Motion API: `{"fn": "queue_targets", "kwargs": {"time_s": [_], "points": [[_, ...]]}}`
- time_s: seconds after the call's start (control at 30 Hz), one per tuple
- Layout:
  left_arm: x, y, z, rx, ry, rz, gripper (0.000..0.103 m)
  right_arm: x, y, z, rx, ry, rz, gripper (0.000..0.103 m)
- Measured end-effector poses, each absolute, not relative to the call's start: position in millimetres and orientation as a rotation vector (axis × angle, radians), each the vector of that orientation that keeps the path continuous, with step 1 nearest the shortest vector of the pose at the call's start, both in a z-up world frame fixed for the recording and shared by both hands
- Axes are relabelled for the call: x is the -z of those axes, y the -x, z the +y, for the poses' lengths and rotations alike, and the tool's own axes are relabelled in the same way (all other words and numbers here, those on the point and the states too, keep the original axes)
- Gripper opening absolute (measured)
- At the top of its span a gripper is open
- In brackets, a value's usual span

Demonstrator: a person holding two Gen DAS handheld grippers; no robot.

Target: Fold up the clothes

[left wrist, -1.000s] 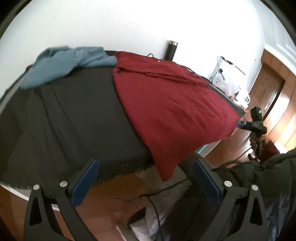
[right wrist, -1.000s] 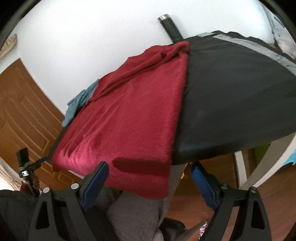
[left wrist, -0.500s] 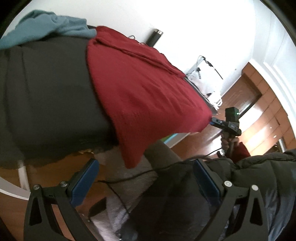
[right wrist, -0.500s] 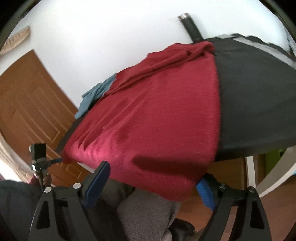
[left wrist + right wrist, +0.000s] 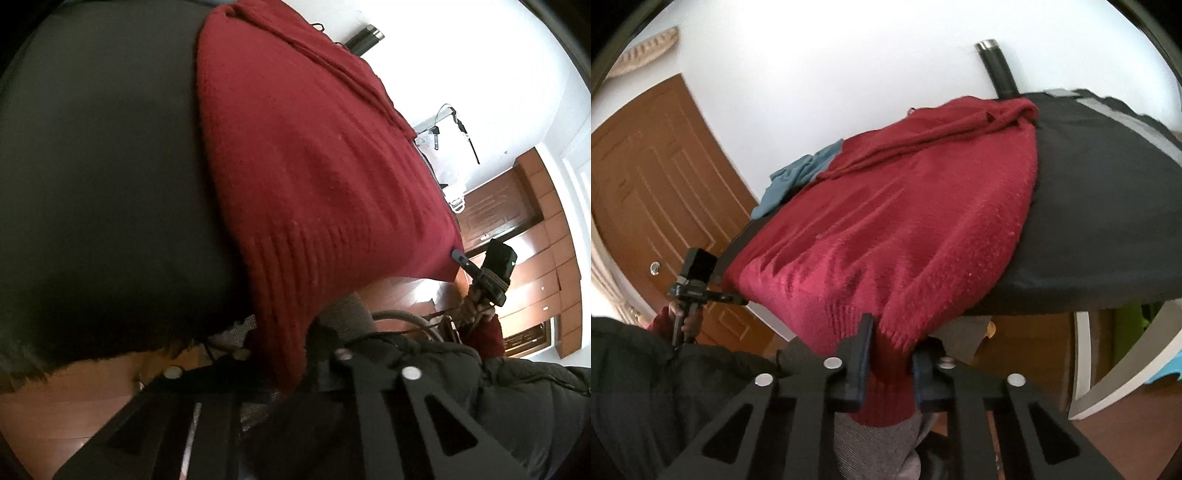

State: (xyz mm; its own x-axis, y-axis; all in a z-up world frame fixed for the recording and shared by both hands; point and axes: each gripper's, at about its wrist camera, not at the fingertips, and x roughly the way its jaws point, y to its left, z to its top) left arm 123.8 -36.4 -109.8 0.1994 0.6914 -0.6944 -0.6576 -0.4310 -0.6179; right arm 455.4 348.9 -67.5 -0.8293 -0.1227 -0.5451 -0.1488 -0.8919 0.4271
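A red knit sweater (image 5: 314, 155) lies spread on the black-covered table (image 5: 92, 184), its ribbed hem hanging over the near edge. My left gripper (image 5: 282, 363) is shut on one hem corner, which runs down between its fingers. In the right wrist view the same red sweater (image 5: 905, 221) fills the middle. The jaws of my right gripper (image 5: 892, 356) are closing, and their pads press a bunch of the ribbed hem at the other corner. Each gripper shows in the other's view: the right gripper (image 5: 456, 254) and the left gripper (image 5: 737, 298), both at the hem.
A teal garment (image 5: 798, 177) lies at the table's far side, and a black flask (image 5: 997, 70) stands by the white wall. A brown door (image 5: 646, 184) is on the left. The person's dark jacket (image 5: 480, 406) and grey trousers (image 5: 886, 443) are close below the hem.
Both grippers went from wide open to shut on the sweater's hem. The left one dropped and moved in toward the hanging corner. The right one stayed nearly in place.
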Motion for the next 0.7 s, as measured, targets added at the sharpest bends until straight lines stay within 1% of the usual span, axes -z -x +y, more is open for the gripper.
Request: {"fn": "queue_targets", "kwargs": {"time_s": [0.1,0.27,0.37,0.4,0.43,0.5,0.57,0.6,0.63,0.67,0.7], "points": [[97.5,-131.3,-36.9,-1.505,1.298,-0.052,0.008,61.9,-458.8,347.9,-2.945,0.864,0.73,0.017],[79.8,-131.9,-33.2,-1.533,1.255,-0.079,0.008,55.5,-455.6,354.1,-3.01,0.771,0.833,0.017],[84.2,-127.7,-28.4,-1.539,1.291,-0.075,0.013,58.8,-448.3,354.4,-3.007,0.819,0.833,0.017],[86.6,-127.2,-27.0,-1.543,1.303,-0.072,0.022,60.4,-447.5,355.5,-3.002,0.827,0.847,0.017],[89.0,-126.6,-25.6,-1.546,1.316,-0.068,0.046,62.1,-446.6,356.7,-2.997,0.834,0.86,0.017],[92.7,-123.3,-24.3,-1.547,1.346,-0.1,0.073,63.6,-445.5,357.9,-2.991,0.841,0.868,0.017],[91.3,-120.4,-24.8,-1.539,1.354,-0.156,0.073,63.4,-445.1,358.2,-2.989,0.847,0.864,0.018],[89.2,-120.0,-25.2,-1.535,1.349,-0.176,0.069,63.4,-444.4,358.0,-2.987,0.852,0.862,0.018],[88.1,-121.9,-25.0,-1.534,1.349,-0.165,0.057,63.4,-443.8,357.8,-2.985,0.857,0.859,0.018],[86.9,-123.8,-24.9,-1.532,1.349,-0.155,0.048,63.5,-443.2,357.7,-2.985,0.86,0.858,0.018],[85.5,-125.9,-24.8,-1.531,1.348,-0.146,0.03,63.6,-442.7,357.8,-2.989,0.86,0.862,0.018]]}}
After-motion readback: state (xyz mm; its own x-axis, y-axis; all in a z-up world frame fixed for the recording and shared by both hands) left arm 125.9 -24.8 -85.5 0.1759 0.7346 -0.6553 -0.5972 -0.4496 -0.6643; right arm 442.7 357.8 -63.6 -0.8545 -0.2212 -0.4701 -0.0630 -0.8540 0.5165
